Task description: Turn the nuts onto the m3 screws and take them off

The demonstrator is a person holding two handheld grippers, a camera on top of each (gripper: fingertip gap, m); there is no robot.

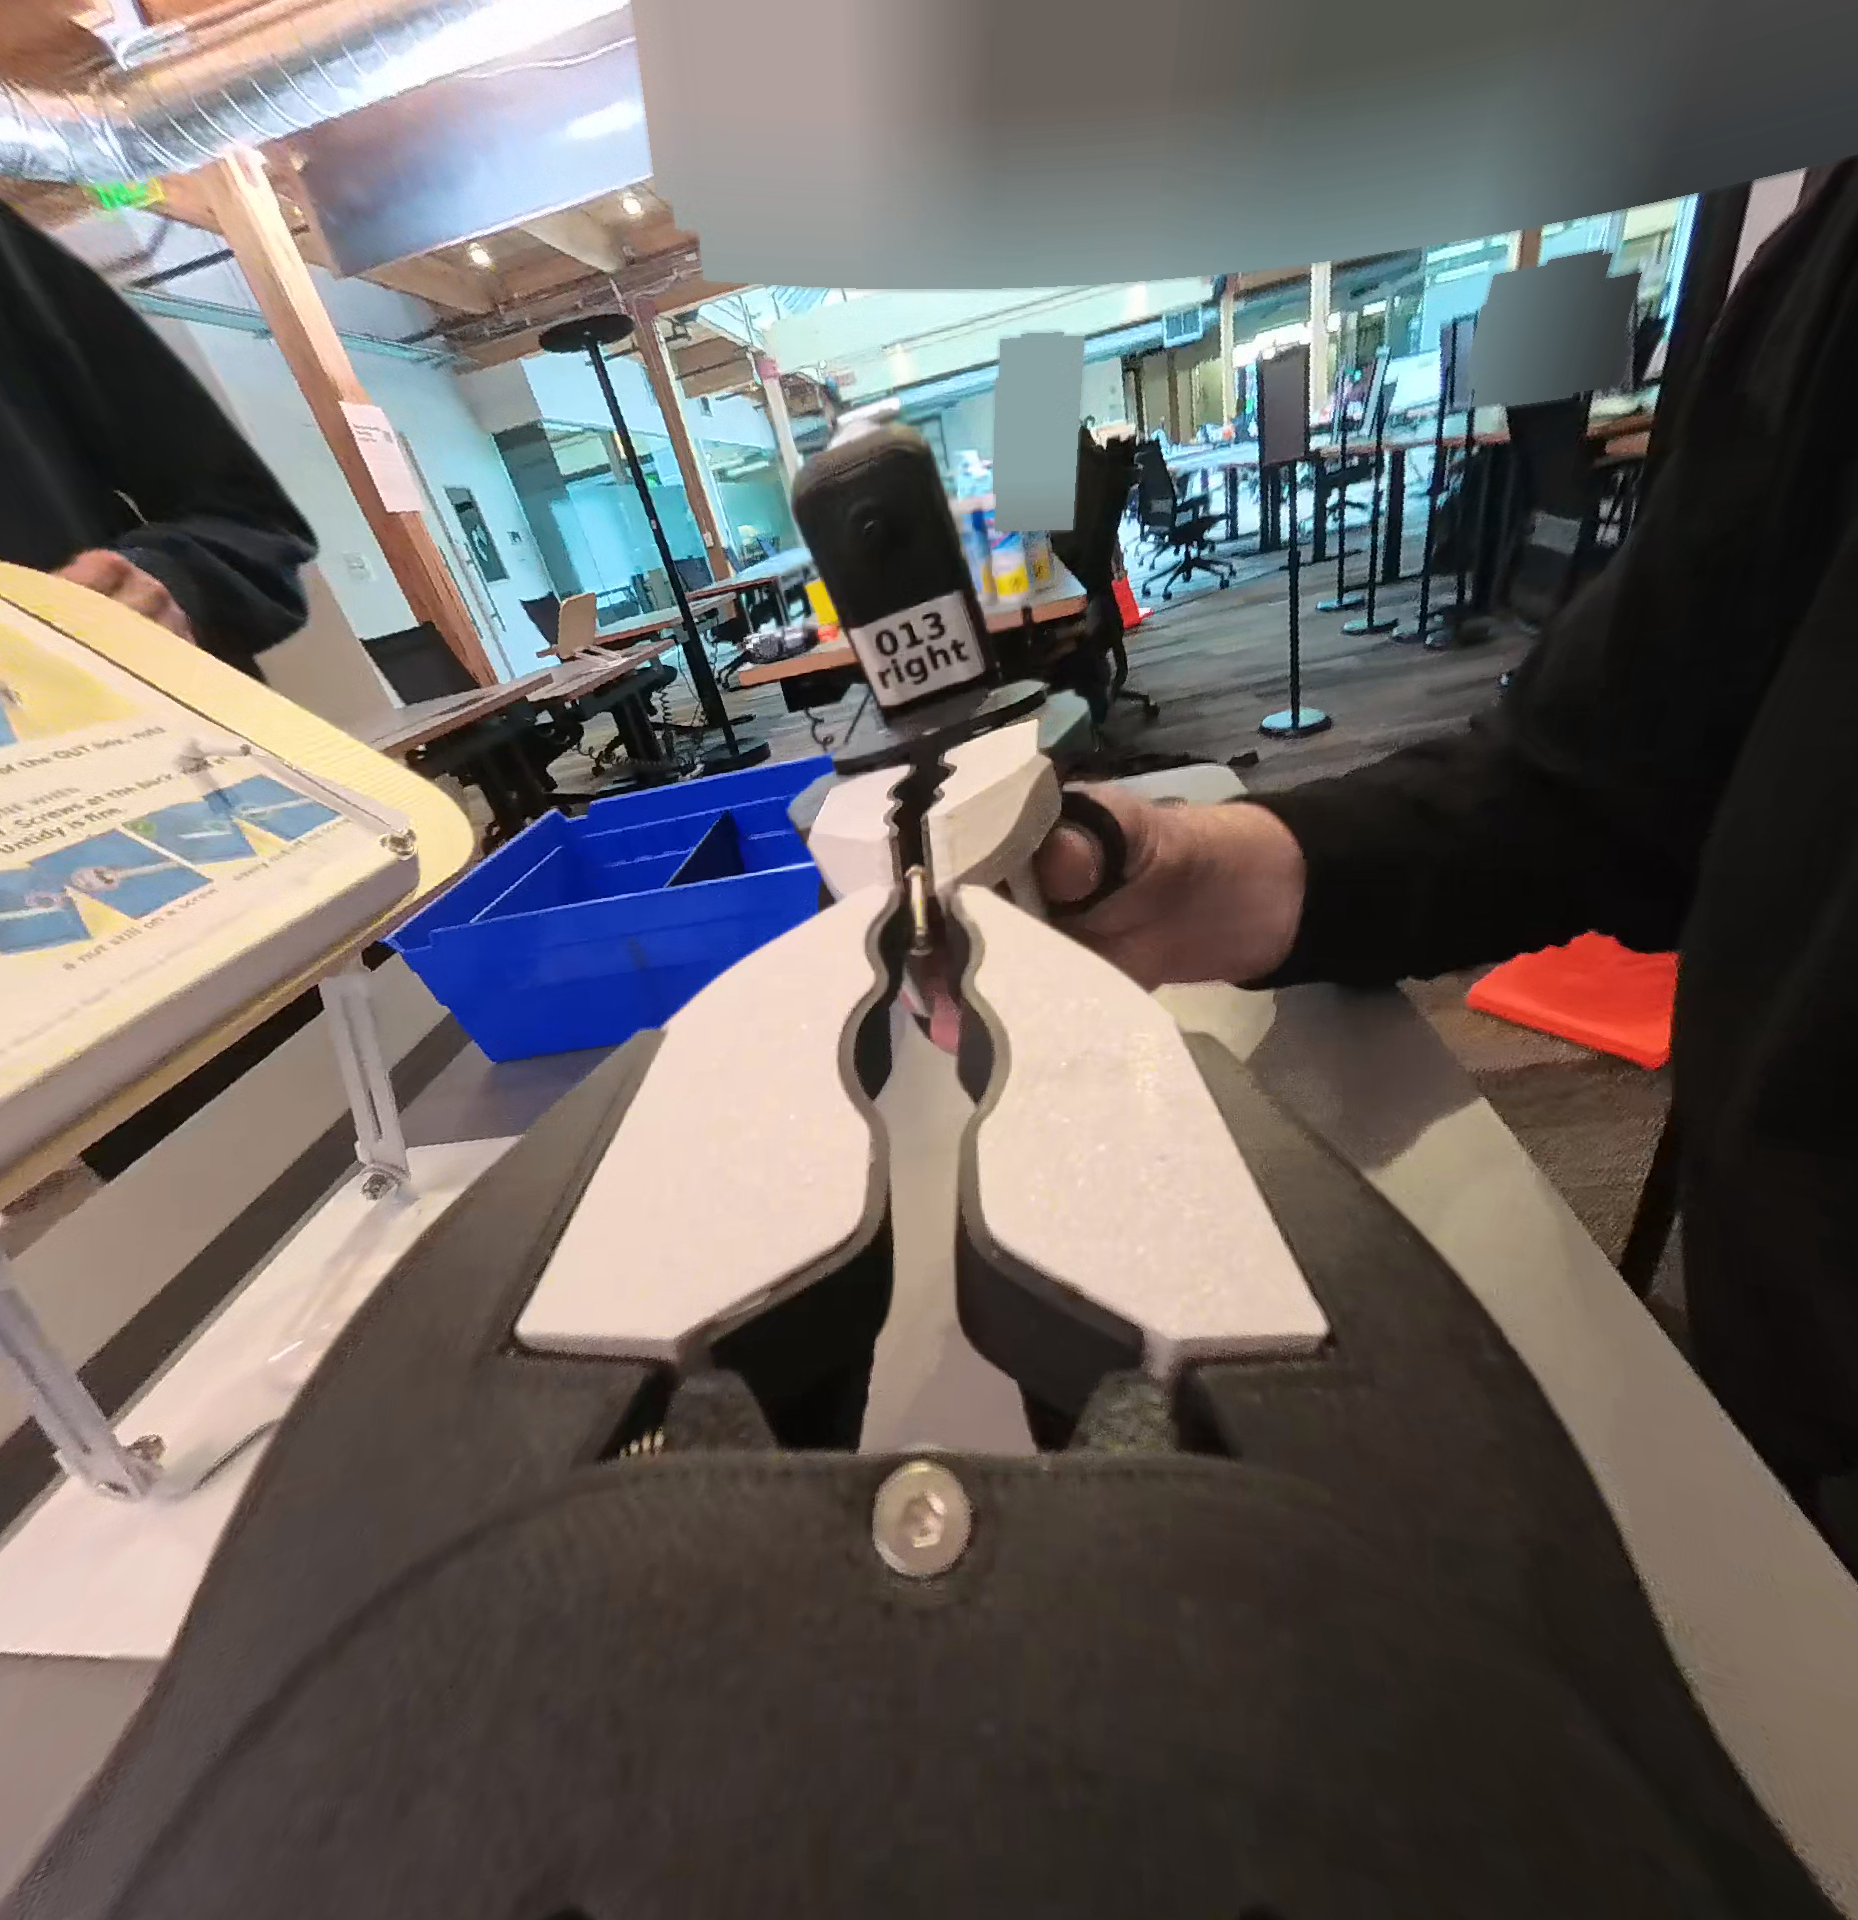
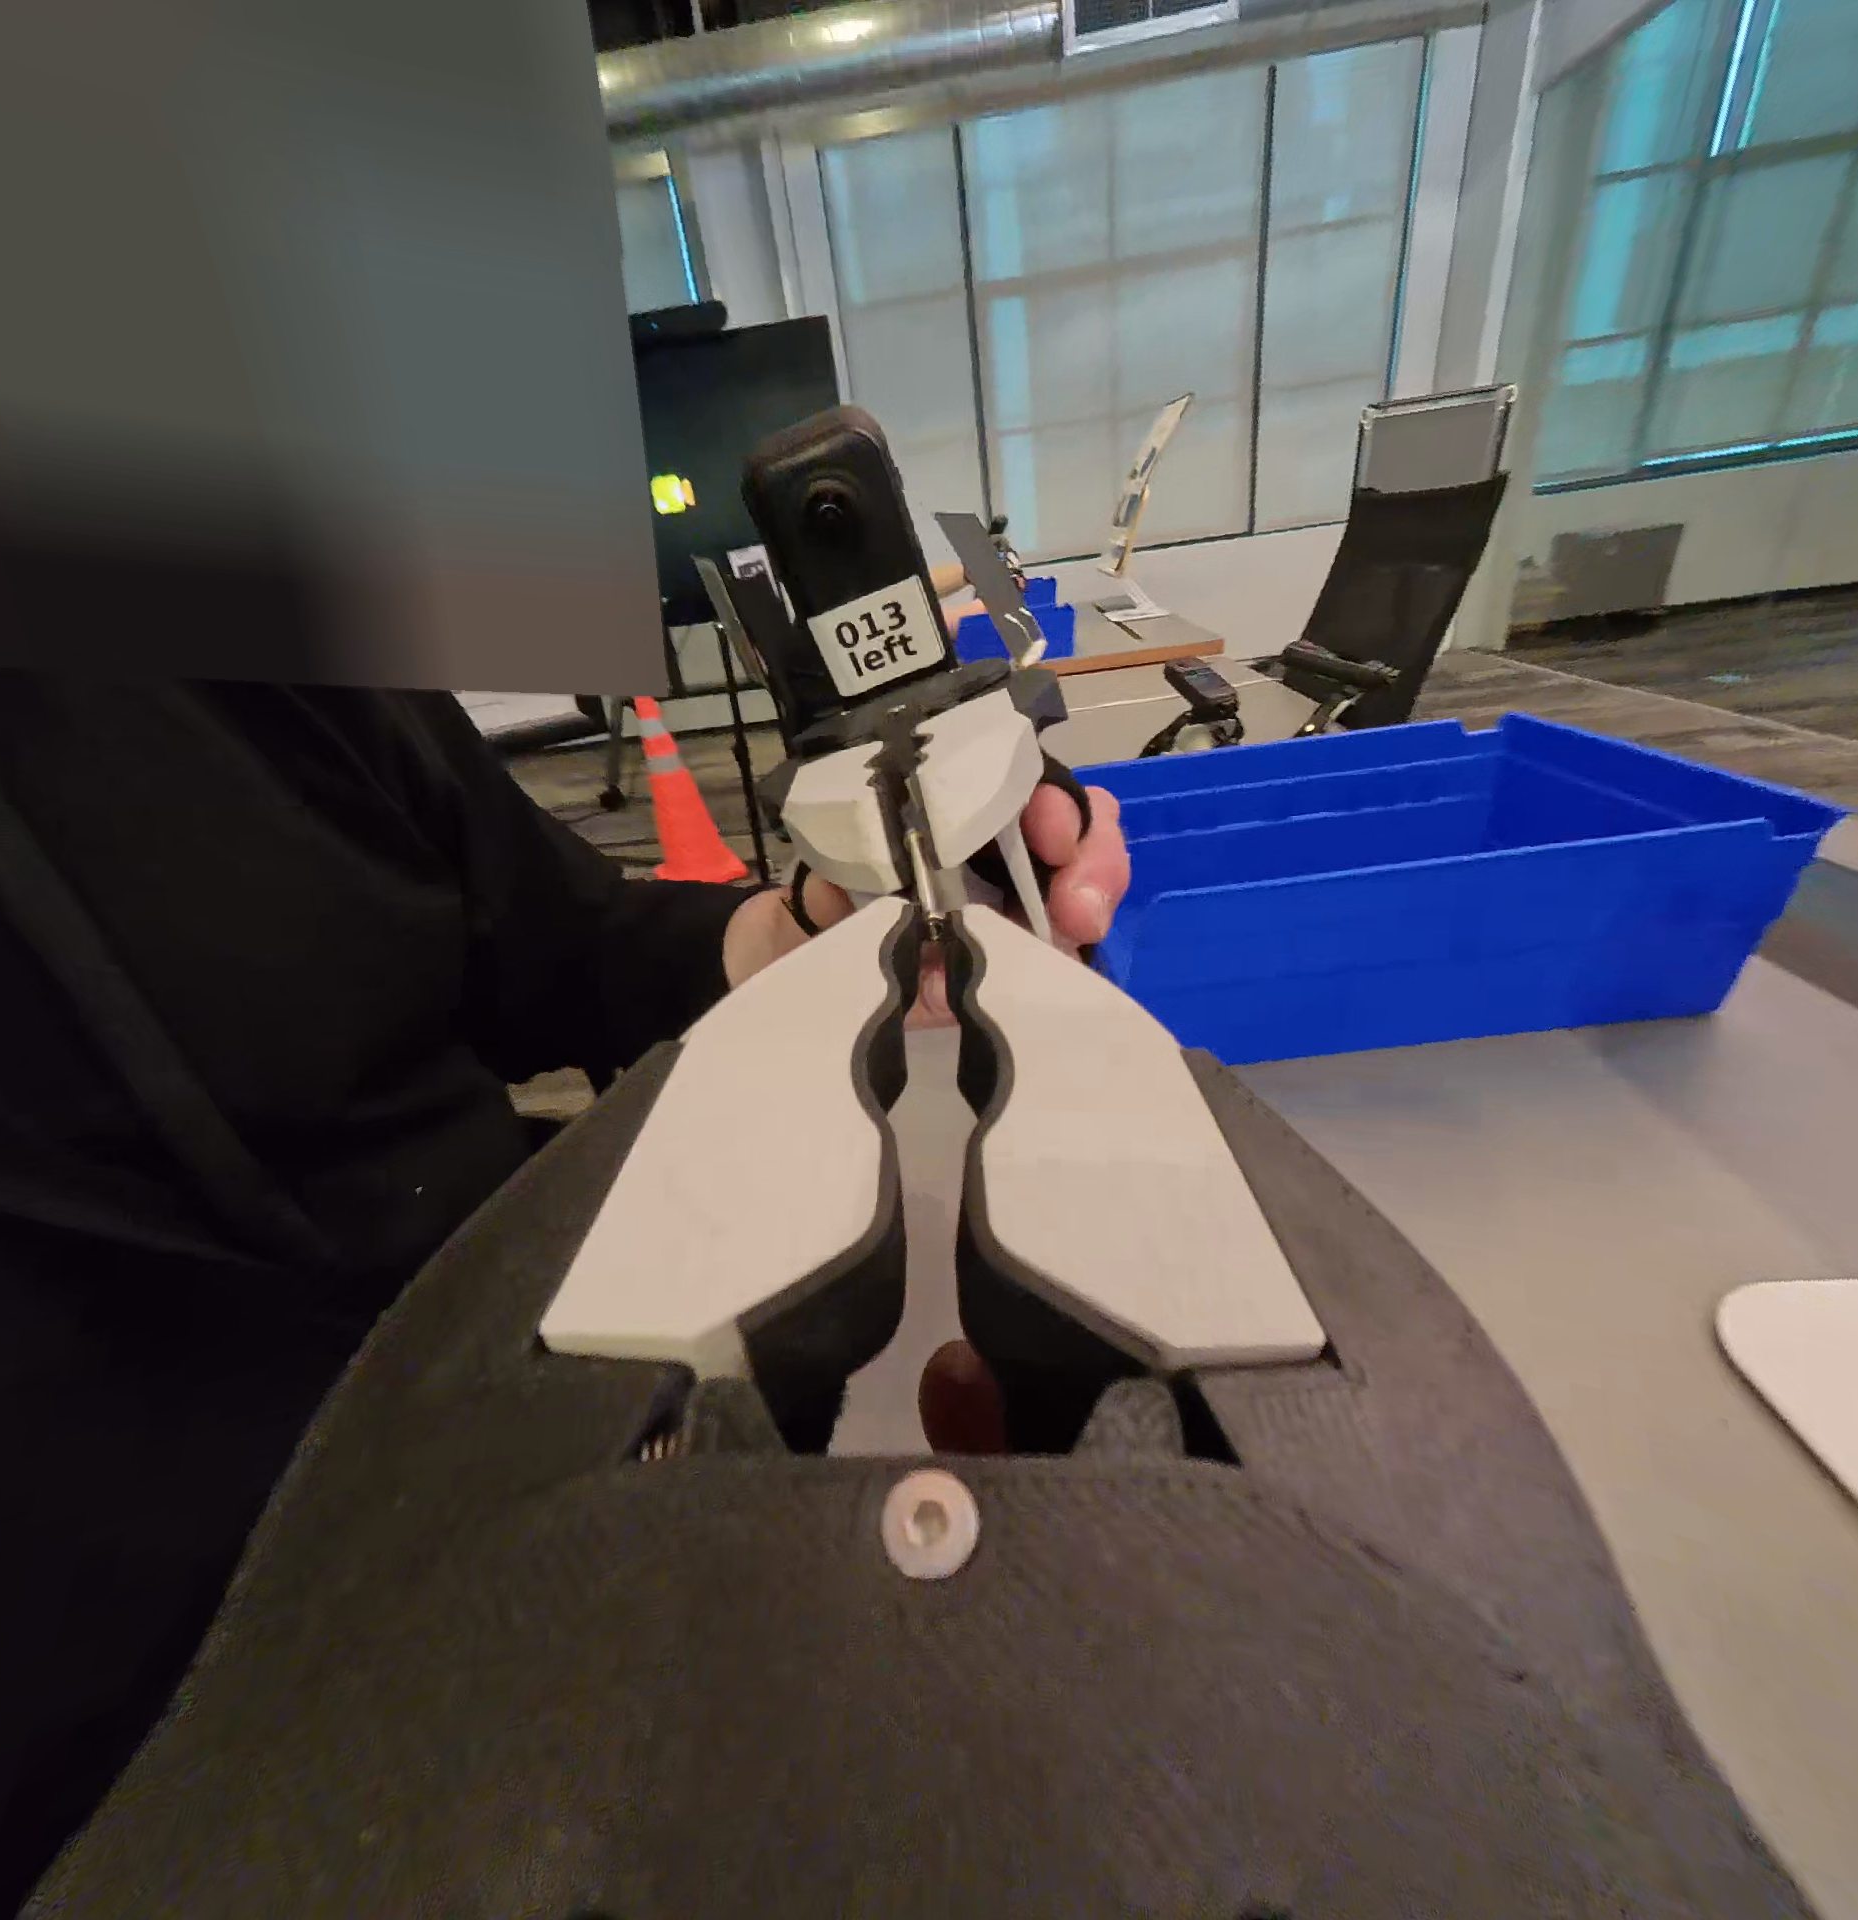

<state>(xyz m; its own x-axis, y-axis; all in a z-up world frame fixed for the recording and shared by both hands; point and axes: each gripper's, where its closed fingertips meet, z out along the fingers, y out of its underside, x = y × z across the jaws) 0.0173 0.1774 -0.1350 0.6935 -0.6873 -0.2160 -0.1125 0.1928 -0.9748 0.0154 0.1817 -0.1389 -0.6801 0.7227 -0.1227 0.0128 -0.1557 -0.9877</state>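
Observation:
The two grippers meet tip to tip in the air, each held in a hand with a black sleeve. My left gripper [image 1: 917, 920] is shut on a small silver M3 screw [image 1: 917, 906]. In the right wrist view the screw [image 2: 923, 868] runs from the left gripper [image 2: 899, 821] down to my right gripper [image 2: 930, 925]. The right gripper is shut on the screw's near end, where a small nut [image 2: 936, 917] seems to sit. The right gripper also shows in the left wrist view [image 1: 909, 842], right behind the screw.
A blue divided bin [image 1: 613, 935] stands on the grey table [image 2: 1527, 1195] and shows beside the grippers in the right wrist view [image 2: 1424, 883]. An instruction board on a clear stand [image 1: 177, 831] is at the left. A white pad [image 2: 1818, 1382] lies at the right edge. Less than 4 cm separates the two grippers' tips.

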